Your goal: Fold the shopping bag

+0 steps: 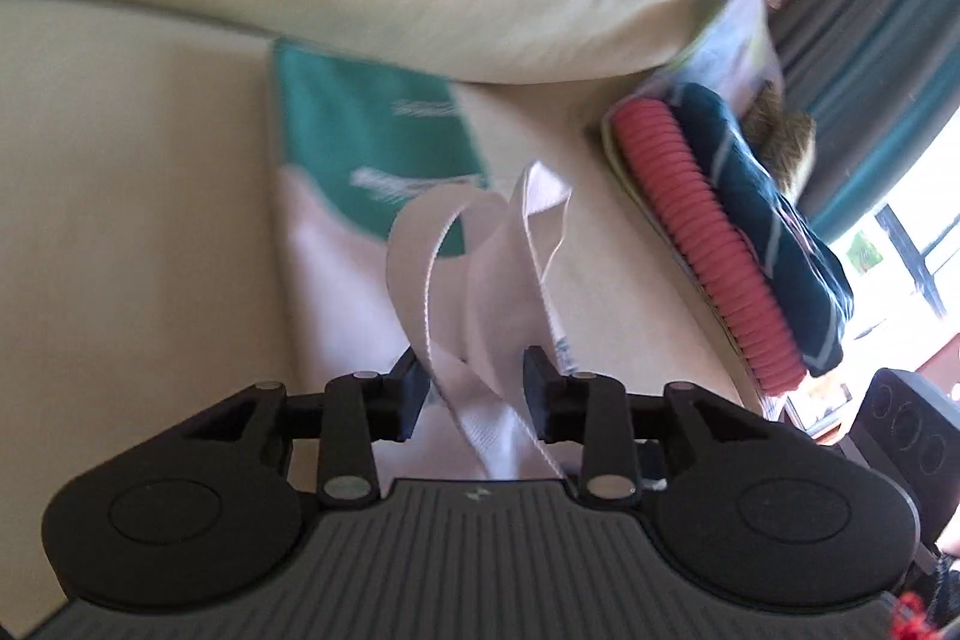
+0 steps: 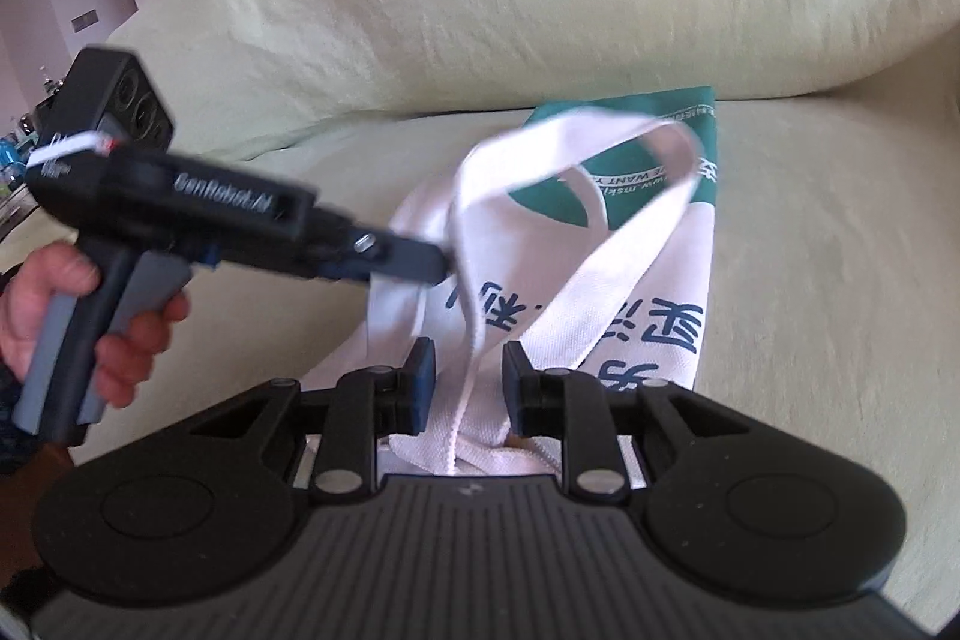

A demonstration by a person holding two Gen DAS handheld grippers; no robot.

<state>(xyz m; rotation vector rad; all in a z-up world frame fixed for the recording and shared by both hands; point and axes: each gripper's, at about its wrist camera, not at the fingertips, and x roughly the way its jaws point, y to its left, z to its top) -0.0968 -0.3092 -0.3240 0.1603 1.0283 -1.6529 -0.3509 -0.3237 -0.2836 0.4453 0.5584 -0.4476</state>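
Bag (image 2: 654, 292): white-green canvas, flat | straps (image 2: 576, 244): woven webbing, looped

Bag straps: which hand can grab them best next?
Probably right. Both have straps between open jaws, but the right gripper faces the bag lengthways; the left gripper comes in sideways.

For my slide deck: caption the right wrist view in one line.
White straps of a green-and-white shopping bag on a pale cushion loop up between two hand-held grippers.
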